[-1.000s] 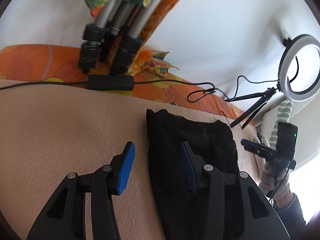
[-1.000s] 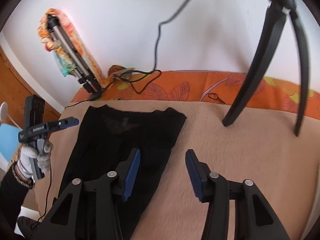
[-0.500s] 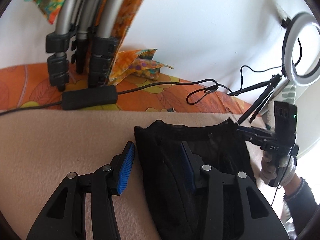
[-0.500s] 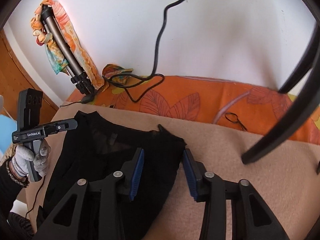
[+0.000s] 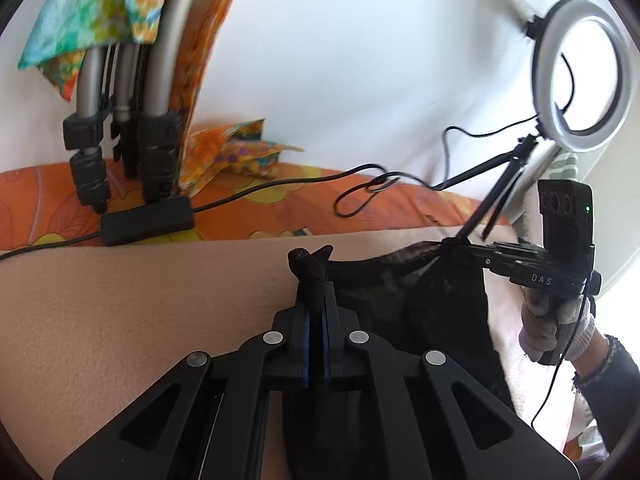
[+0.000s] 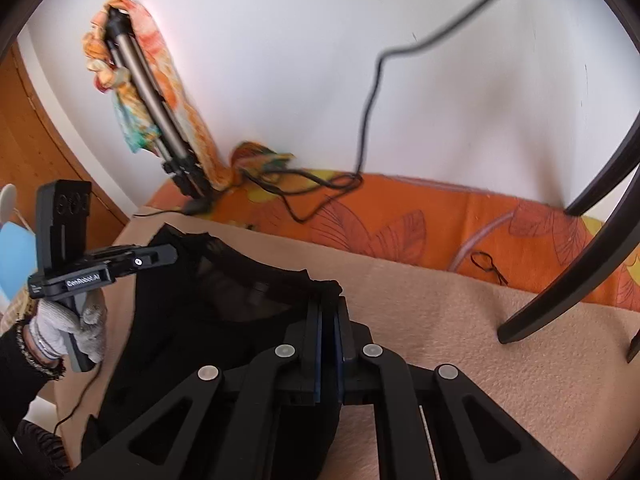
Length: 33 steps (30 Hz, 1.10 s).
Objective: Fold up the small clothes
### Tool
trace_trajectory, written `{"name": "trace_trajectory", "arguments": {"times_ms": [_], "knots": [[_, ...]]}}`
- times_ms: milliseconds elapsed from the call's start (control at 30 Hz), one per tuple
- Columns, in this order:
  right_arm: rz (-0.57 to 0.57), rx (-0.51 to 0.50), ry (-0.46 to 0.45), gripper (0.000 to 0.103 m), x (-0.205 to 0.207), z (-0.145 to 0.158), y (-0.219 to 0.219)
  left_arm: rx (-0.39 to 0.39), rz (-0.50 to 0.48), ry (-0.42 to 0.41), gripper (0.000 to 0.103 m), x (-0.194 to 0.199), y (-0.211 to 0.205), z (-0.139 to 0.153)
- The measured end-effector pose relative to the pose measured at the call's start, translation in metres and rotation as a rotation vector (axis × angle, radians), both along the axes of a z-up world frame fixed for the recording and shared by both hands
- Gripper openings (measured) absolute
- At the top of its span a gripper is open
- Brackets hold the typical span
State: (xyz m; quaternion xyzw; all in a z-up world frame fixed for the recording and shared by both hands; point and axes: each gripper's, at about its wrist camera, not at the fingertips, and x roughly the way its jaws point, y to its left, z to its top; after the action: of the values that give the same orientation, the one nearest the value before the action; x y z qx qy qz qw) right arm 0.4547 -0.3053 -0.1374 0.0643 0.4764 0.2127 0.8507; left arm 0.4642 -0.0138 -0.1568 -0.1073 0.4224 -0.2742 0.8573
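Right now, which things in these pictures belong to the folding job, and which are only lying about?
Belong to the job:
- black garment
- left gripper, shut on one top corner
- right gripper, shut on the other
- beige blanket under it

Only lying about:
- ring light
- tripod legs
- colourful scarf
- black cables
- orange sheet

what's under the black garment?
Under the black fabric garment a beige fuzzy blanket shows around its edges. Whatever lies beneath the garment's middle is covered. Both grippers pinch its top corners.

White wall [image 5: 360, 60], ring light [image 5: 582, 72] w/ tripod, orange sheet [image 6: 400, 216].
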Motion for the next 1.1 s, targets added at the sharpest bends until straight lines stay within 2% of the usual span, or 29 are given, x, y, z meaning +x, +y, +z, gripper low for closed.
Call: {"name": "trace_trajectory", "arguments": {"times_ms": [233,433,633,800,967,1100], "knots": [[0.033,0.019,-0.036,0.002,-0.022,0.038,0.005,-0.032,-0.033,-0.040,0.003,-0.021,-0.002,0.028],[0.070,0.032,-0.056,0.002,-0.057,0.070,0.015,-0.036,-0.046,-0.069,0.003,-0.049,0.001,0.052],[0.104,0.015,-0.073,0.002,-0.105,0.099,0.030,-0.042,-0.066,-0.094,0.003,-0.098,-0.002,0.075],[0.133,0.008,-0.080,0.002,-0.155,0.111,0.042,-0.031,-0.097,-0.124,0.003,-0.149,-0.003,0.089],[0.149,0.006,-0.071,0.002,-0.210,0.115,0.053,-0.010,-0.126,-0.114,0.003,-0.202,-0.001,0.085],[0.173,-0.024,-0.057,0.002,-0.256,0.105,0.065,0.029,-0.153,-0.107,0.003,-0.241,0.001,0.070]]}}
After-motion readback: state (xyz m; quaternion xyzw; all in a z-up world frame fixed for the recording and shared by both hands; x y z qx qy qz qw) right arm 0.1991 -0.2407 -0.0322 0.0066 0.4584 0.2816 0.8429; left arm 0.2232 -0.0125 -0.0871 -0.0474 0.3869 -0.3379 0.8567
